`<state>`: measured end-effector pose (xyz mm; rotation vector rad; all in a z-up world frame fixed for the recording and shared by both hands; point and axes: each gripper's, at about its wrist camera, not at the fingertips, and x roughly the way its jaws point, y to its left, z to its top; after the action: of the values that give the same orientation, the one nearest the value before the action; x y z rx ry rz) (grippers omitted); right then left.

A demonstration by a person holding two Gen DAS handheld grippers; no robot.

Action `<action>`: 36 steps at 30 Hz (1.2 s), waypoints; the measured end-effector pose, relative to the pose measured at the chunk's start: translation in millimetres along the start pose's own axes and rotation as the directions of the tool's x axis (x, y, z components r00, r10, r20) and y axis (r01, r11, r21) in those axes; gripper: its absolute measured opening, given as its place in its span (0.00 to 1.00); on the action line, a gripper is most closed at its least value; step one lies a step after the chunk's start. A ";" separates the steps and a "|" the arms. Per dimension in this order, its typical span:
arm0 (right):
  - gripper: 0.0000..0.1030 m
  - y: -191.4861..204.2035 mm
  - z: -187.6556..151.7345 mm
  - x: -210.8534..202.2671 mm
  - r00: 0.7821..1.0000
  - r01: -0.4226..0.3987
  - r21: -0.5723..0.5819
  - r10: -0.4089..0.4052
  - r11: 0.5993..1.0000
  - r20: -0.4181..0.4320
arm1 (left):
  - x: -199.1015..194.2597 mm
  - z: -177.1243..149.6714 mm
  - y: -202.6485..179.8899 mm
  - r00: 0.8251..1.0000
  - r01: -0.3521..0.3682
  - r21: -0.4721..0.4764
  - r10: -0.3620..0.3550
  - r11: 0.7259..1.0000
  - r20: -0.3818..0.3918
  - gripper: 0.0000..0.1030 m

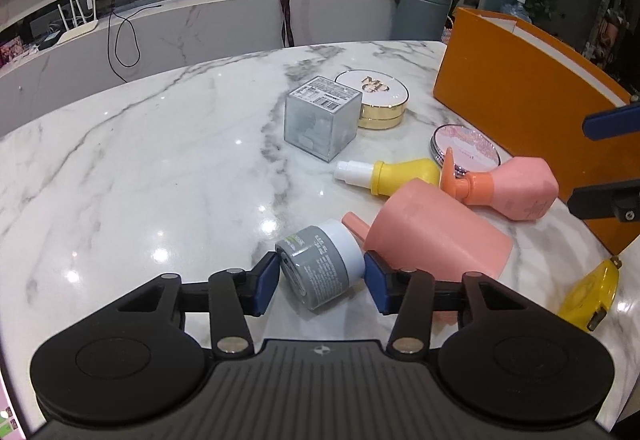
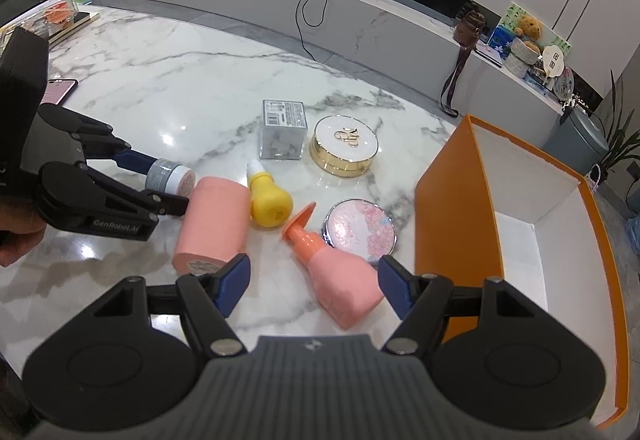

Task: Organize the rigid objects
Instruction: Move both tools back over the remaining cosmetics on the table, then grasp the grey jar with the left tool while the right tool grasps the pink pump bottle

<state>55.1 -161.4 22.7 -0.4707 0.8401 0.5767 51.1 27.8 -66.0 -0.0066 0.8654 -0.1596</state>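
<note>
A: Now, from the left wrist camera, what does the left gripper (image 1: 320, 274) do?

B: Its blue pads sit on both sides of the small grey jar (image 1: 320, 264), which lies on its side on the marble table (image 1: 140, 159). The pads look to touch it, so it is grasped. The big pink bottle (image 1: 436, 236) lies just beside its right pad.

A: And the orange box (image 1: 520, 111)?

B: It stands at the right; its inside is not visible here.

A: And from the right wrist camera?

B: The right gripper (image 2: 312, 286) is released, half wide, holding nothing. The pink pump bottle (image 2: 340, 280) lies between its pads. The orange box (image 2: 456, 224) shows a white, bare inside. Near it lie the glitter compact (image 2: 360, 232), the yellow bottle (image 2: 268, 199), the gold compact (image 2: 344, 147) and the clear cube (image 2: 282, 133).
</note>
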 end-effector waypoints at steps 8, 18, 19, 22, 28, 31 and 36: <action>0.68 -5.3 -0.5 5.8 1.000 0.003 0.013 -0.003 1.000 -0.013 | -5.4 -2.8 8.3 0.999 0.021 0.039 -0.019 0.999 -0.037 0.42; 0.67 -3.2 -1.3 23.7 1.000 -0.007 -0.026 0.007 1.000 -0.028 | -12.0 -7.6 28.2 0.999 -0.009 0.048 0.011 0.999 -0.049 0.39; 0.67 -2.9 -1.0 25.8 1.000 -0.009 -0.039 0.008 0.999 -0.027 | -12.1 -7.4 30.2 0.999 -0.009 0.044 0.011 0.999 -0.048 0.39; 0.67 -4.6 -0.9 33.9 1.000 -0.007 -0.085 0.004 0.996 -0.026 | -11.6 -7.0 35.1 0.999 -0.009 0.038 0.011 0.999 -0.044 0.39; 0.67 -11.2 -1.6 61.3 0.997 0.016 -0.143 -0.027 0.990 -0.071 | -10.7 -6.0 44.2 0.999 -0.007 0.025 0.008 1.000 -0.045 0.40; 0.67 -12.3 -1.0 71.5 0.995 0.013 -0.155 -0.028 0.988 -0.093 | -10.0 -5.7 51.0 0.999 0.004 0.005 -0.003 1.000 -0.046 0.40; 0.67 -13.1 -0.8 84.2 0.992 0.010 -0.165 -0.030 0.986 -0.120 | -10.2 -4.3 57.6 0.999 0.002 -0.005 -0.002 1.000 -0.035 0.43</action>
<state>108.0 -147.7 -42.8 -0.6699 0.9075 0.6054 49.2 86.4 -65.2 -0.0092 0.9003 -0.1595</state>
